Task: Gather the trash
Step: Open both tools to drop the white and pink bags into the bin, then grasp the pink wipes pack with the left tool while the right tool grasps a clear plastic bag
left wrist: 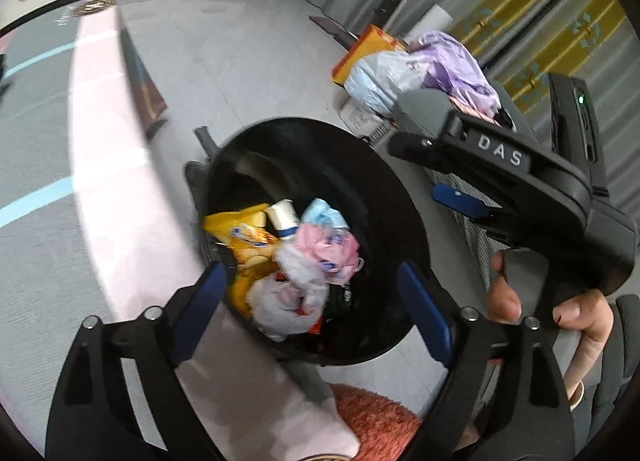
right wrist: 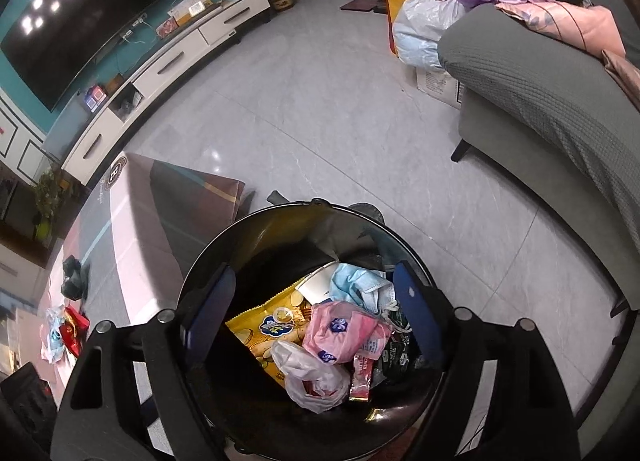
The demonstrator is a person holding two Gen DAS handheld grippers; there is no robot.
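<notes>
A round black trash bin (left wrist: 384,197) (right wrist: 208,261) stands on the floor and holds a yellow snack bag (right wrist: 260,325), a pink wrapper (right wrist: 340,333), a white plastic bag (right wrist: 308,377), a blue face mask (right wrist: 356,285) and a white cup (right wrist: 320,285). My left gripper (left wrist: 316,309) is open and empty above the bin. My right gripper (right wrist: 312,321) is open and empty over the bin's mouth; its body shows in the left wrist view (left wrist: 500,157). More trash (right wrist: 64,329) lies on the low table (right wrist: 132,221) at the left: a red wrapper, a mask and a black bag (right wrist: 74,277).
A grey sofa (right wrist: 540,93) stands to the right with purple and pink cloth on it. Bags and a box (right wrist: 420,21) sit on the floor beside it. A TV stand (right wrist: 168,61) runs along the far wall. An orange fluffy thing (left wrist: 376,421) lies below the bin.
</notes>
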